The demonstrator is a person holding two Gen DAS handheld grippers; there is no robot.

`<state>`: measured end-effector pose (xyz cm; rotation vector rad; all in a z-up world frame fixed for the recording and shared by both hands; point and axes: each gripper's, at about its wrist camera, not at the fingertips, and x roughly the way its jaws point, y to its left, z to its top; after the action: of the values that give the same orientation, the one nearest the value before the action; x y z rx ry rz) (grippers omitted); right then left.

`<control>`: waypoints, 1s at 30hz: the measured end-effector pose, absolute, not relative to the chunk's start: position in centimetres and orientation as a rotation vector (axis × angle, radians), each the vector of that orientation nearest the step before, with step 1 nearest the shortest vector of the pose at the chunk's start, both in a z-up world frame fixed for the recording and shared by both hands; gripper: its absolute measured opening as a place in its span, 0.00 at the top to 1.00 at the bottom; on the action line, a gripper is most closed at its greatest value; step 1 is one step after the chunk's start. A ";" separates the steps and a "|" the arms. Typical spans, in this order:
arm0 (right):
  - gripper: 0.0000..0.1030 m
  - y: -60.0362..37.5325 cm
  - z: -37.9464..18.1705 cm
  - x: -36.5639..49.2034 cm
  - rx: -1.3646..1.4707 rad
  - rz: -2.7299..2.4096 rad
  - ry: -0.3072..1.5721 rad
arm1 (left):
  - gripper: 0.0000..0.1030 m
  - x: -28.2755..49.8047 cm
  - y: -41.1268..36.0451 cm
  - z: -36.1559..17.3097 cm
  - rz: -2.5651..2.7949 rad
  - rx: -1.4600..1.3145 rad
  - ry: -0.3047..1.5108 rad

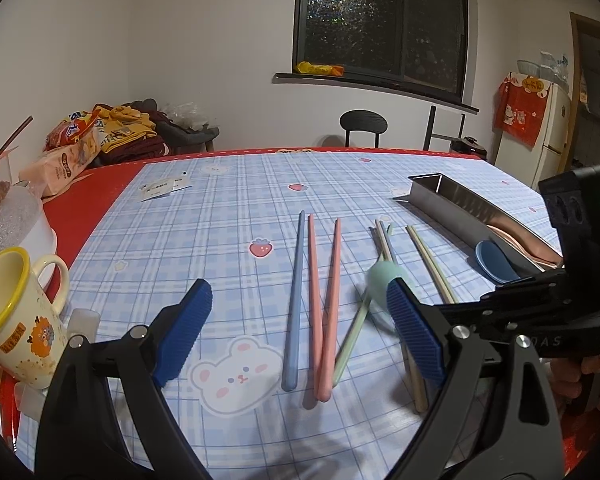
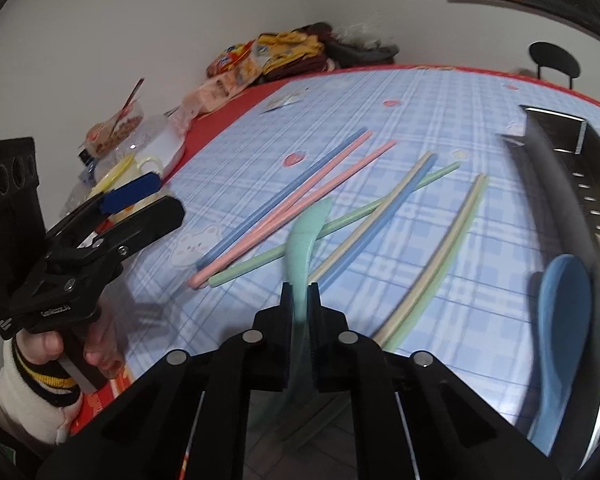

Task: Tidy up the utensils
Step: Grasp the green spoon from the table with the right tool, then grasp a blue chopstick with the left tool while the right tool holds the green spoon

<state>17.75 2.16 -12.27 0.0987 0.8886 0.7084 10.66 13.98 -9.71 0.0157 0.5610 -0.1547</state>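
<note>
Chopsticks (image 2: 300,200) crisscross under the green spoon (image 2: 303,240) in right gripper (image 2: 298,292)

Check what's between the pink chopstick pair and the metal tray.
In the left wrist view: the green spoon held by the right gripper, crossed green, blue and cream chopsticks, another cream-green pair, then the metal tray.

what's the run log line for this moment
right gripper: shut on green spoon | left gripper: open, holds nothing | chopsticks: loose on table | blue spoon: beside metal tray
</note>
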 end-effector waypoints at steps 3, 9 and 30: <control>0.93 2.2 -12.3 17.9 0.099 0.723 0.892 | 0.14 10.7 14.0 -9.7 -0.153 0.015 0.563; 0.93 3.0 -12.4 17.7 0.057 0.734 0.902 | 0.14 10.8 14.0 -9.7 -0.155 0.015 0.565; 0.93 -1.2 -11.9 18.1 0.257 0.635 0.814 | 0.57 14.1 16.1 -11.5 -0.147 -0.131 0.757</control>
<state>18.10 -1.19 -11.90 0.2571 0.8145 0.6350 14.07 16.08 -11.46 -0.1312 0.7568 -0.1465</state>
